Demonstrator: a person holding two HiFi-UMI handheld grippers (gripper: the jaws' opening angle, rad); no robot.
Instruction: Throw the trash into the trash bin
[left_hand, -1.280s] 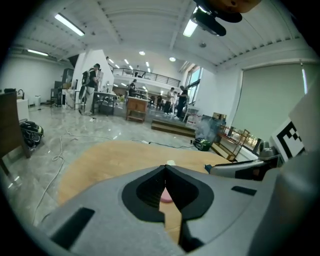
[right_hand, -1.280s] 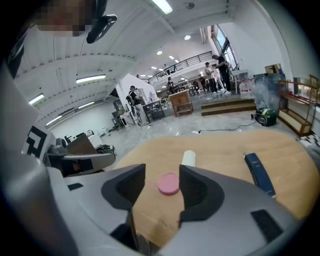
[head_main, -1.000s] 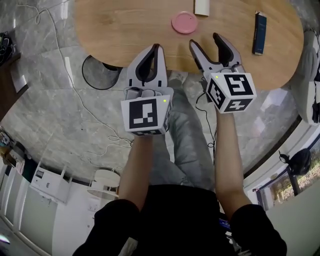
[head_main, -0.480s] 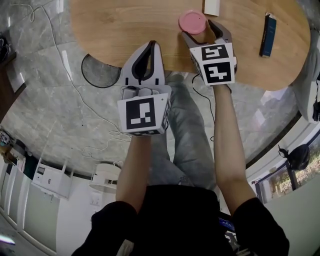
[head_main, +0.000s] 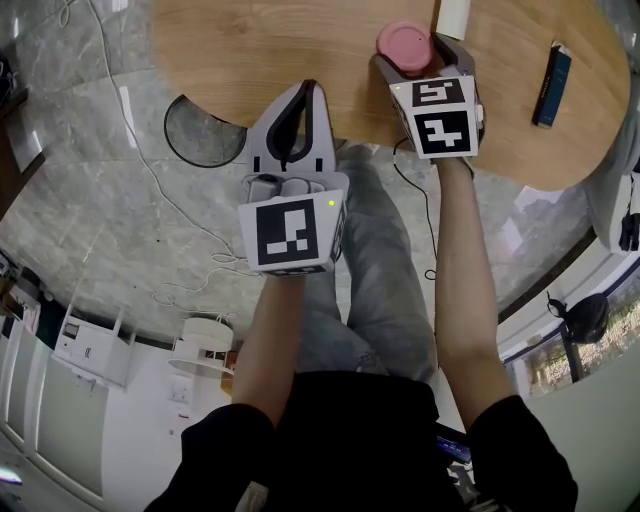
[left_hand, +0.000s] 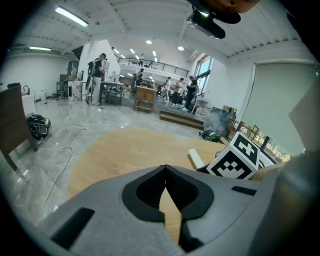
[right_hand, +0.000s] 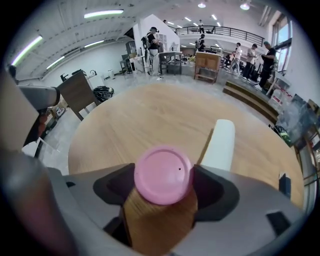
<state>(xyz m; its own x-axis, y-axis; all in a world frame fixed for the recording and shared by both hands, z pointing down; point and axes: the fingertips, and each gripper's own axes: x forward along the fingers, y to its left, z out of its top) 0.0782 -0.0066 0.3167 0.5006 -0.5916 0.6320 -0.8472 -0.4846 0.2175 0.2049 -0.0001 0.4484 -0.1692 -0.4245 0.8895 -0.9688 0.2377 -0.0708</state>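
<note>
Jaws of right gripper (head_main: 415, 58) just opening round cup (right_hand: 162, 175), tube (right_hand: 220, 145) perhaps touching

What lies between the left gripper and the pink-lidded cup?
In the head view: bare wooden table, then the right gripper, whose jaws have just been opening around the cup.

Overhead view, two jaw-level; table (head_main: 250, 50) shared

Pink-lidded tan cup (right_hand: 162, 175), pale wood-grain table (head_main: 250, 40), grey marbled floor (head_main: 90, 200) — dark blue box (head_main: 548, 85)
</note>
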